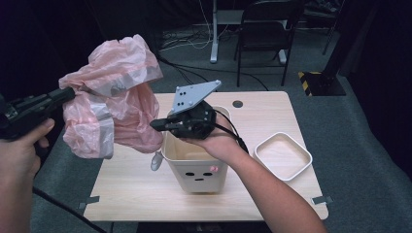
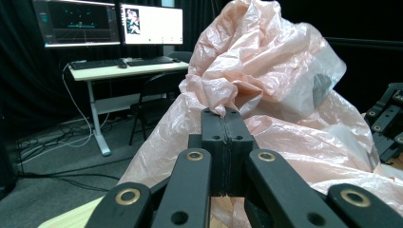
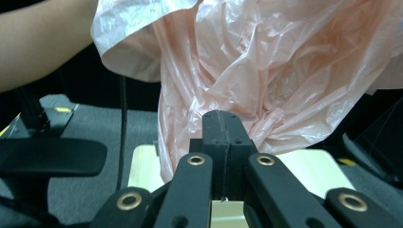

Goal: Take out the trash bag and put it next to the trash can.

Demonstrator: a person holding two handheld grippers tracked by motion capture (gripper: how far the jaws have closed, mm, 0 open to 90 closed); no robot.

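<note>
A crumpled pink plastic bag [image 1: 121, 107] hangs in the air over the table's left side. My left gripper [image 1: 73, 91] comes in from the left and is shut on the bag's upper edge. In the left gripper view the closed jaws [image 2: 223, 114] pinch a fold of the bag [image 2: 266, 71]. My right gripper [image 1: 154, 124], with its grey plate on top, points left above a cream bin [image 1: 194, 172] and is shut on the bag's lower right edge. In the right gripper view its tips [image 3: 222, 116] meet where the folds of the bag [image 3: 266, 61] gather.
The cream bin with a small face stands mid-table on the light wooden table [image 1: 136, 194]. A shallow white tray [image 1: 306, 160] lies to its right. A black chair [image 1: 265, 29] and cables stand on the floor beyond the table. A desk with monitors [image 2: 109, 28] is farther off.
</note>
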